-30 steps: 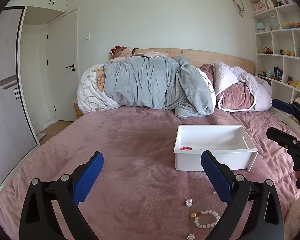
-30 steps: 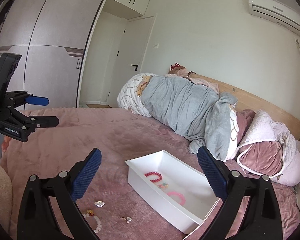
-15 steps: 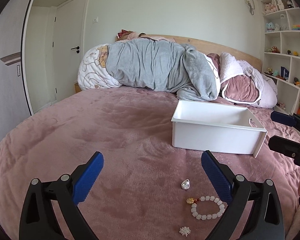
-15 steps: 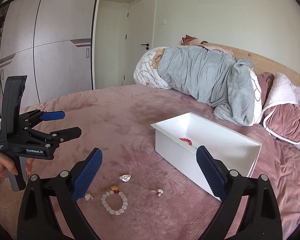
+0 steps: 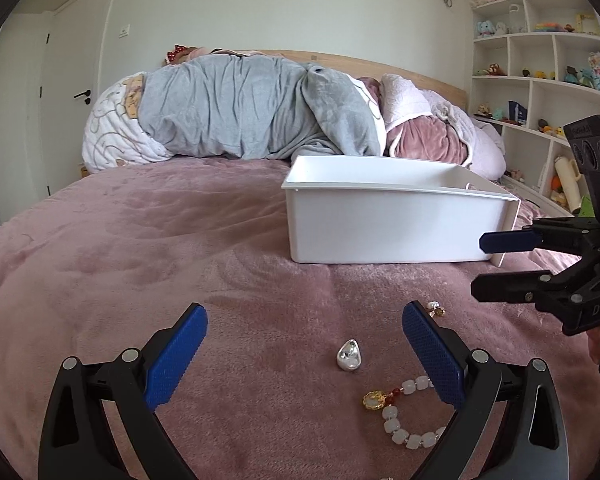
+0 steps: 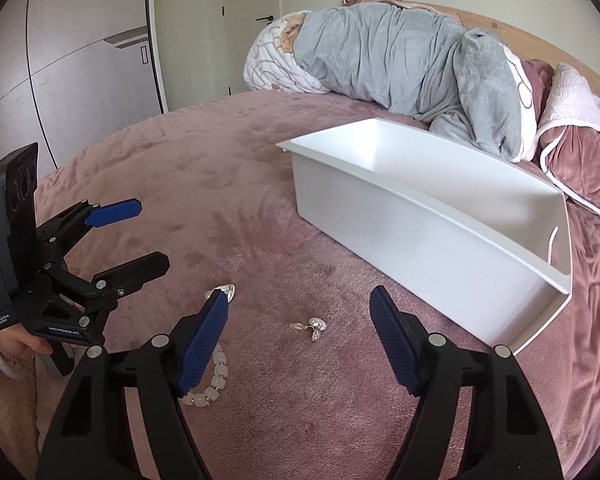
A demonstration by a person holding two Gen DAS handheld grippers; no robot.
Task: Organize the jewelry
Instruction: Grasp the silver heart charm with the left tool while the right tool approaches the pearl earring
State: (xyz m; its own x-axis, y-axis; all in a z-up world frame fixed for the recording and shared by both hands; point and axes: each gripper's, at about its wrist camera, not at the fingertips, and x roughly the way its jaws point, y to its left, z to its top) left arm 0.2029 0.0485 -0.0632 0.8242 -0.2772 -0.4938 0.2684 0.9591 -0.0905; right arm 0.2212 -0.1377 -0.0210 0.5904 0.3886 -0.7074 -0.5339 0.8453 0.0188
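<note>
A white bin stands on the pink bedspread. In front of it lie a silver teardrop pendant, a white bead bracelet with a gold charm, and a small silver earring. My left gripper is open low over the bedspread, with the pendant lying between its fingers, untouched. My right gripper hangs just above the earring; its jaws are closing and the pads touch nothing.
A rolled grey and white duvet and pink pillows lie behind the bin at the headboard. White shelves with toys stand to the right, a wardrobe and door to the left. A hand grips the left tool.
Both grippers have sunk toward the bedspread and tipped downward, so the loose jewelry looms closer. The right jaws have narrowed. The bin's inside has dropped out of the left view.
</note>
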